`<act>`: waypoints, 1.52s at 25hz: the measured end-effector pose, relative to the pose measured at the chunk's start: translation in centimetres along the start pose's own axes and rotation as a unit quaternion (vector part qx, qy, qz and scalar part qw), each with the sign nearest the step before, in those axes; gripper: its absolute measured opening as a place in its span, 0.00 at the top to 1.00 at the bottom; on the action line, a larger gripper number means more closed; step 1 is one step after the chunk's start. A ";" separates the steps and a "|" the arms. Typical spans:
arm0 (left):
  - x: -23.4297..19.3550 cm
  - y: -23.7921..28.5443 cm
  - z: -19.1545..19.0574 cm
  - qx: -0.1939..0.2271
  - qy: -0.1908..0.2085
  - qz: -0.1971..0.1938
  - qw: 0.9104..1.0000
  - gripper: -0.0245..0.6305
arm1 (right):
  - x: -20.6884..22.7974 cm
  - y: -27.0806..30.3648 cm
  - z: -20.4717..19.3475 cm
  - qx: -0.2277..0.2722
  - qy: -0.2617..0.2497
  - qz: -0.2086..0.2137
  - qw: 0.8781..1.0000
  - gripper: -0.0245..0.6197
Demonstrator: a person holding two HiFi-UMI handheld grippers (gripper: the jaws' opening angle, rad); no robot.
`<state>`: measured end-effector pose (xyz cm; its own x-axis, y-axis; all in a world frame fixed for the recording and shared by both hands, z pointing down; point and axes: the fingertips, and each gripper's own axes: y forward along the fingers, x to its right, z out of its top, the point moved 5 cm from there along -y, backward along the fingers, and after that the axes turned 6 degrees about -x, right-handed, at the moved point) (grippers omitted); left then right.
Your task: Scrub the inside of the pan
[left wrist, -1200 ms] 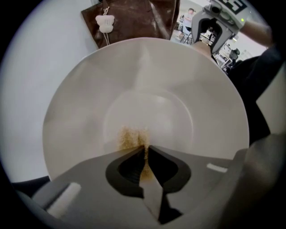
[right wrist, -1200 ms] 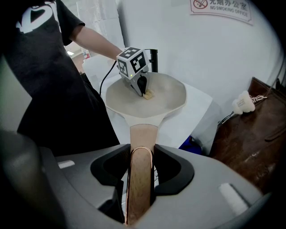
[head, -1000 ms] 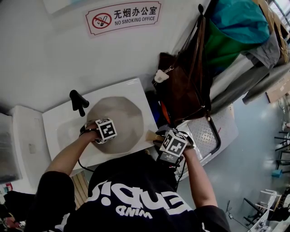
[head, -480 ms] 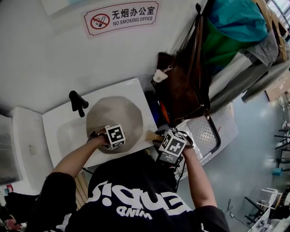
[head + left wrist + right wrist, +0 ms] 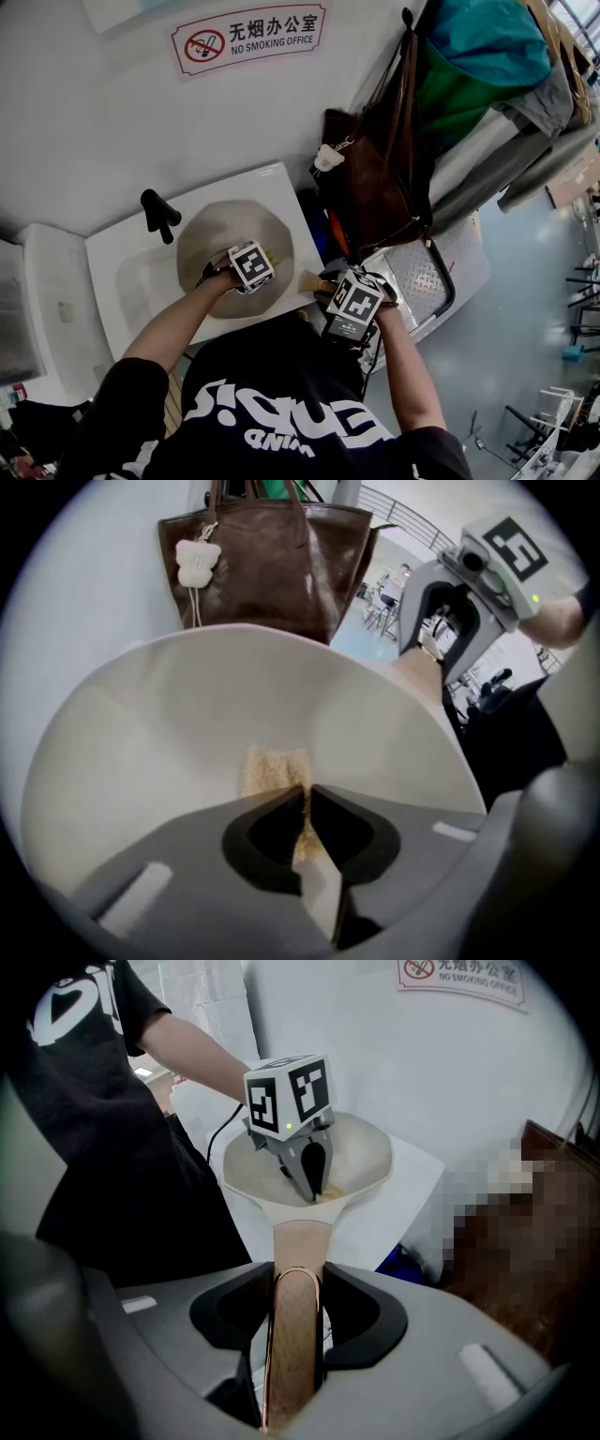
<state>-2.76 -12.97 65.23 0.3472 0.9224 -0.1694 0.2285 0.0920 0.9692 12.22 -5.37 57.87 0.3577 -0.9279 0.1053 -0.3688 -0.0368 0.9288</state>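
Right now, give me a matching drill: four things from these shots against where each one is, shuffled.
Things:
1. sponge
2. handle
3. bag
4. sign

Places:
A. on the wall above the sink
B. clamped in the right claw
C. pinched in the left claw, inside the pan
D. next to the sink

Pairs: 1-C, 2-B, 3-D, 4-A

In front of me, at the lower left of the head view, the white rectangular countertop (image 5: 120, 274) carries my wide beige round pan (image 5: 211, 234); a black tap (image 5: 157, 214) stands at its upper left
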 end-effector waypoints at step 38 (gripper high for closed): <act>-6.0 -2.9 -7.1 -0.041 -0.142 0.034 0.988 0.93 | 0.0 0.4 -0.2 0.029 0.010 0.017 0.999 0.70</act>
<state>-11.94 -16.09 64.69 0.6039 0.7856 -0.1348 0.1252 0.0736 0.9894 12.24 -5.36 58.35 0.3604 -0.9217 0.1432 -0.4300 -0.0280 0.9024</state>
